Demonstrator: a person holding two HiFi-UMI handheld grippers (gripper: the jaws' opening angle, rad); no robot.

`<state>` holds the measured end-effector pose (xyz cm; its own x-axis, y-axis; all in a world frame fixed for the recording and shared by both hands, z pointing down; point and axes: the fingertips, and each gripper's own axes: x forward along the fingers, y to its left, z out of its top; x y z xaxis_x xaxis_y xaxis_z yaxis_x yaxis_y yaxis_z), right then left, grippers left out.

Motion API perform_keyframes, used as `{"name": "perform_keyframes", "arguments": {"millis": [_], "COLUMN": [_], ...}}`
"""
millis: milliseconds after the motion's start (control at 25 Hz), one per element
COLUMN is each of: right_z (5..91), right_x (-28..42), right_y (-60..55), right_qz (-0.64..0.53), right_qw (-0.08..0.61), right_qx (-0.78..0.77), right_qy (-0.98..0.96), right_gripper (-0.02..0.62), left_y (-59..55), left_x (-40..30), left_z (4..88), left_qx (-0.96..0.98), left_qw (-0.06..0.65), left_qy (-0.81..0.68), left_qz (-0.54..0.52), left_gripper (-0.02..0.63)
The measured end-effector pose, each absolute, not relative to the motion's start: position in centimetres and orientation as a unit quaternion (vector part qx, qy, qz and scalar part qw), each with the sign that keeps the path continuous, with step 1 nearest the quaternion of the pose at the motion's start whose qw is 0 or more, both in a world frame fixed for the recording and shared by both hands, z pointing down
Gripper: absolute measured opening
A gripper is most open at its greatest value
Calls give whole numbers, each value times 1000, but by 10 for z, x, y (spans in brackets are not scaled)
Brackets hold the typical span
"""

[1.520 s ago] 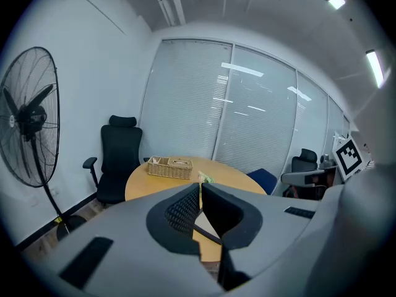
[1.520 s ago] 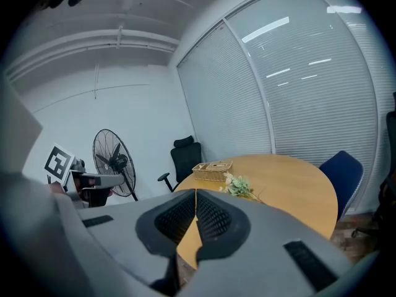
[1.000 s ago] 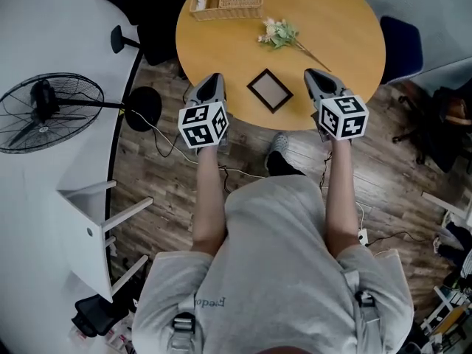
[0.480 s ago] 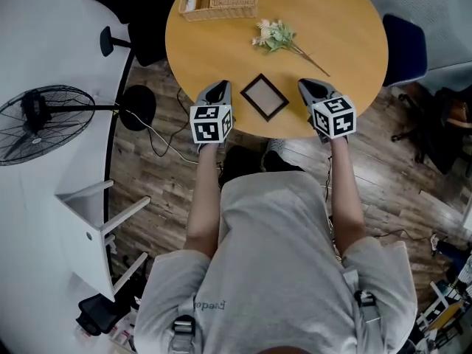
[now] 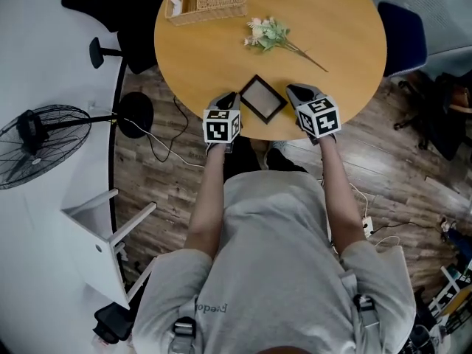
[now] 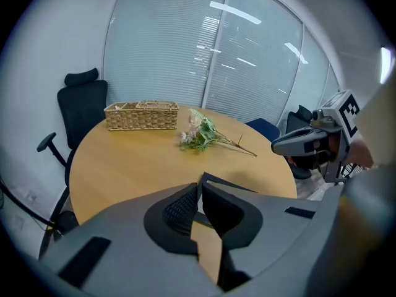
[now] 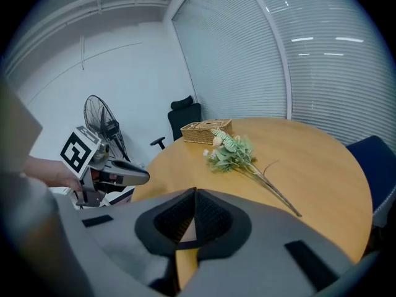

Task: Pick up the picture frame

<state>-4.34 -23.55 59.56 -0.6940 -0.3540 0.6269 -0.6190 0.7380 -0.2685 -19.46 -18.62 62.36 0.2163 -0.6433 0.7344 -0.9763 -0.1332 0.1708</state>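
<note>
flanking the picture frame on the table, left tool and right tool both have jaws pressed together

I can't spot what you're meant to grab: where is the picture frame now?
In the head view the picture frame lies flat by the near edge of the table, between the left hand-held gripper and the right hand-held gripper.

Arms extended, left claw and right claw closed, angled downward.
</note>
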Motion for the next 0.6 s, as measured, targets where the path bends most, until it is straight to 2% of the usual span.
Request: {"name": "perform_keyframes", "arguments": {"millis": [240,360,440,600], "right_z": [633,654,666,680], "right_x": [-57,-58,-58,-61], "right_y": [-228,-224,-223,-225], "right_qz": [262,271,283,301], "right_qw": [302,317,320,310], "right_qx": [282,279,281,289], "right_qy": [-872,-865,-860,-855], "right_gripper": [28,45,75,79], "left_y": [-193,-196,-200,-207], "left_x": [-191,-190,-187,-185], "left_z": [658,673,681,694], "left_qx": [708,708,711,715], "left_qw": [348,363,367,367], "left_qy": [-549,-535,-525,-509], "left_qz": [274,284,291,309], "left_gripper": [41,142,143,152]}}
